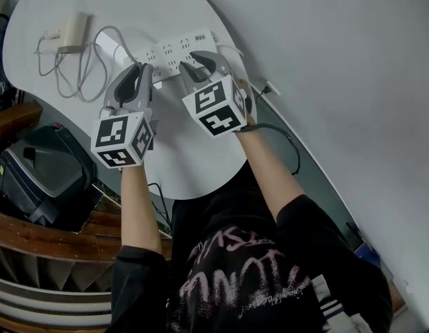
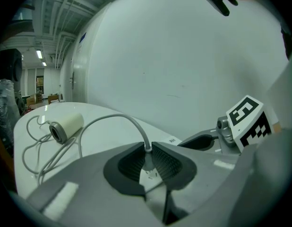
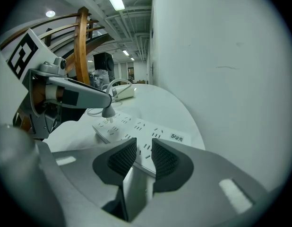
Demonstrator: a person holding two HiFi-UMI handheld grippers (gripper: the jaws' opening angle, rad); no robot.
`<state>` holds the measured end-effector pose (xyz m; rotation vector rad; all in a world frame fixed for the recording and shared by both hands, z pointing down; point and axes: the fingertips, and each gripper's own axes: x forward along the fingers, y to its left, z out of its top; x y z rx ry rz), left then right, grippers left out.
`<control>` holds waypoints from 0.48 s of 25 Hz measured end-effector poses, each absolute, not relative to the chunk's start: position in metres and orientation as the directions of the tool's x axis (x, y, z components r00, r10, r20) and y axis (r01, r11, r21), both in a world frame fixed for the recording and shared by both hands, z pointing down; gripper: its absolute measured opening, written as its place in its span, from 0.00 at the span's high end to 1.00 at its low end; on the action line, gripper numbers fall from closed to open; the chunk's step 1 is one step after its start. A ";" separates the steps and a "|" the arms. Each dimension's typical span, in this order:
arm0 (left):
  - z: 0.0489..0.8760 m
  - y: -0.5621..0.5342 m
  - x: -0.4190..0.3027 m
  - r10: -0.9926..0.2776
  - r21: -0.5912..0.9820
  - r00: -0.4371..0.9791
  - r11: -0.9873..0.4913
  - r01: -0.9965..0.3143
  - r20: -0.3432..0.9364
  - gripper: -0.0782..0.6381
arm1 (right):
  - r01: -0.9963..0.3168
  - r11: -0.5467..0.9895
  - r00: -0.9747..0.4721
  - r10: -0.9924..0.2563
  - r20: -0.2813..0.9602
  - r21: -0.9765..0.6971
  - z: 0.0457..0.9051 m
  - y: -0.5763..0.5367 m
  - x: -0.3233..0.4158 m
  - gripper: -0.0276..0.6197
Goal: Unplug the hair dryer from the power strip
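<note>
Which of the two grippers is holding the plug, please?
The left gripper: it is shut on the plug, prongs showing above the power strip; the right gripper is open.

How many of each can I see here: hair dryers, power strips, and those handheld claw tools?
Hair dryer: 1
Power strip: 1
Grippers: 2 (left gripper, right gripper)
Total: 4

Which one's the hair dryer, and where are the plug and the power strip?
hair dryer (image 1: pixel 73 32): head view, its cream body.
plug (image 3: pixel 108 111): right gripper view, body above its prongs.
power strip (image 1: pixel 170 49): head view, its socketed top face.
</note>
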<state>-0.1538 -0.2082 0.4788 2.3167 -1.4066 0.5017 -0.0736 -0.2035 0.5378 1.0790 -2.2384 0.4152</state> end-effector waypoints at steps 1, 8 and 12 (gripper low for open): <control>0.479 -0.208 -0.154 -0.758 0.137 0.434 -0.424 -0.895 0.487 0.82 | -0.786 0.618 -0.481 -0.595 0.644 -0.015 0.538 -0.204 -0.074 0.77; 0.483 -0.209 -0.158 -0.754 0.142 0.425 -0.413 -0.900 0.500 0.82 | -0.796 0.605 -0.483 -0.604 0.634 -0.030 0.537 -0.206 -0.074 0.79; 0.485 -0.209 -0.159 -0.752 0.140 0.426 -0.416 -0.899 0.504 0.82 | -0.801 0.598 -0.487 -0.618 0.617 -0.032 0.531 -0.210 -0.074 0.80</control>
